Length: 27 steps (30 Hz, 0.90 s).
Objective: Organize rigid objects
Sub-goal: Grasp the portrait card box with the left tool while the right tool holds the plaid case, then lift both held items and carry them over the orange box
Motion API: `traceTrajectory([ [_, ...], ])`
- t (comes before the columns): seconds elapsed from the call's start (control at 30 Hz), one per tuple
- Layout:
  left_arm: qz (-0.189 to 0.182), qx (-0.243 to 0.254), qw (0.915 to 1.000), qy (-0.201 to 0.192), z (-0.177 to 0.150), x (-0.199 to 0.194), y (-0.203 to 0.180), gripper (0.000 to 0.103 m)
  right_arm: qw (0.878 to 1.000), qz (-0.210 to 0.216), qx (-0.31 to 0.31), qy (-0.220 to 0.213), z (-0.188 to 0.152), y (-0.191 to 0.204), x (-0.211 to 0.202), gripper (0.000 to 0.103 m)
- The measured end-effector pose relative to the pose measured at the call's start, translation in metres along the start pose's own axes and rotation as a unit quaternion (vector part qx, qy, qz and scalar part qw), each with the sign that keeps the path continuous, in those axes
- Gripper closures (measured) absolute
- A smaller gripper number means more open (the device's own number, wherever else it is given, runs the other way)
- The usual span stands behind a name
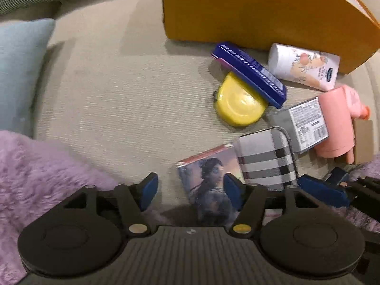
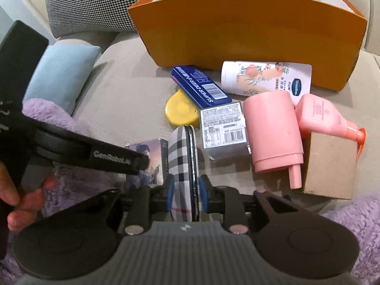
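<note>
My right gripper point(image 2: 186, 188) is shut on a plaid round case point(image 2: 182, 156), which stands on edge on the sofa; the case also shows in the left wrist view point(image 1: 267, 156). My left gripper point(image 1: 190, 191) is open, its fingers on either side of a small picture box point(image 1: 209, 185), seen too in the right wrist view point(image 2: 148, 159). Beyond lie a yellow tape measure point(image 2: 181, 111), a blue tin point(image 2: 201, 86), a white Vaseline tube point(image 2: 266, 77), a labelled grey box point(image 2: 224, 124), a pink cup point(image 2: 273, 130) and a pink pump bottle point(image 2: 325, 116).
An open orange box point(image 2: 249, 28) stands at the back. A brown cardboard block point(image 2: 330, 166) sits at right. A light blue cushion point(image 2: 61, 76), a houndstooth cushion point(image 2: 95, 2) and a purple fluffy blanket point(image 1: 35, 166) border the beige sofa seat point(image 1: 118, 90).
</note>
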<state>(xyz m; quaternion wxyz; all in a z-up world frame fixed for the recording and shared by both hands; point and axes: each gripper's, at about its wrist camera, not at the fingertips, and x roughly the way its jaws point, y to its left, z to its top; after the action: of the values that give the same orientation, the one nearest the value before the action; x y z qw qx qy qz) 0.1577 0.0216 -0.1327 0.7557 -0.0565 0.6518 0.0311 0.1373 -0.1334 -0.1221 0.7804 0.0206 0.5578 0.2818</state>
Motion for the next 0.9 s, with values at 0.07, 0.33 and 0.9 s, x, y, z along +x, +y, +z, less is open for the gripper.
traceTrajectory([
  [0.07,-0.028,0.000,0.9996,0.001,0.002,0.005,0.002,0.023,1.000,0.000,0.001,-0.001,0.000,-0.001,0.001,0.074],
  [0.33,-0.088,0.007,0.9961,-0.010,0.002,0.018,0.017,0.029,1.000,-0.014,-0.005,-0.008,-0.005,-0.001,0.005,0.075],
  [0.9,-0.138,0.048,0.9861,-0.079,-0.028,-0.027,0.020,0.036,0.999,-0.026,-0.025,-0.020,-0.012,0.013,-0.016,0.088],
])
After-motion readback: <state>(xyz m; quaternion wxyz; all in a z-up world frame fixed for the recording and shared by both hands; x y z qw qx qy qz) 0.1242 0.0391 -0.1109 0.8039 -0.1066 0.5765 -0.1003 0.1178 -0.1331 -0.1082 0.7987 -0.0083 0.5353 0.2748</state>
